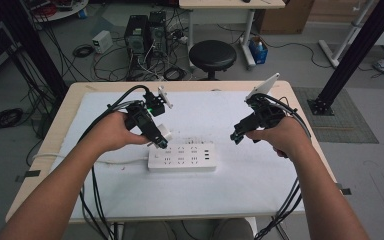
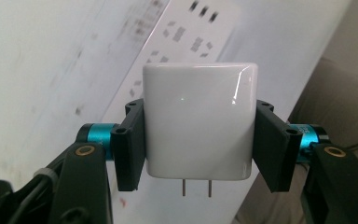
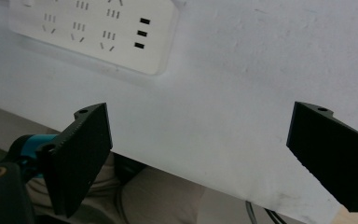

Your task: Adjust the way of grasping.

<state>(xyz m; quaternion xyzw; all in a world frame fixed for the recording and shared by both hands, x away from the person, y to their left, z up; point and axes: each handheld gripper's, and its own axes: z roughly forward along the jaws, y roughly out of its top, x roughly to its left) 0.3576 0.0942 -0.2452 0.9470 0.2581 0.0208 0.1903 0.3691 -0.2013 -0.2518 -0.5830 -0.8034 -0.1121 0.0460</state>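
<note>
White charger (image 2: 198, 121), white power strip (image 1: 182, 157), black jaws

A white, glossy plug adapter (image 2: 198, 123) with rounded corners is sitting clamped between 2 black pads, its 2 metal prongs pointing toward 6 o'clock in the left gripper view. In the high view it is hanging just above the white power strip (image 1: 182, 156), at that strip's 10 o'clock corner.
</note>
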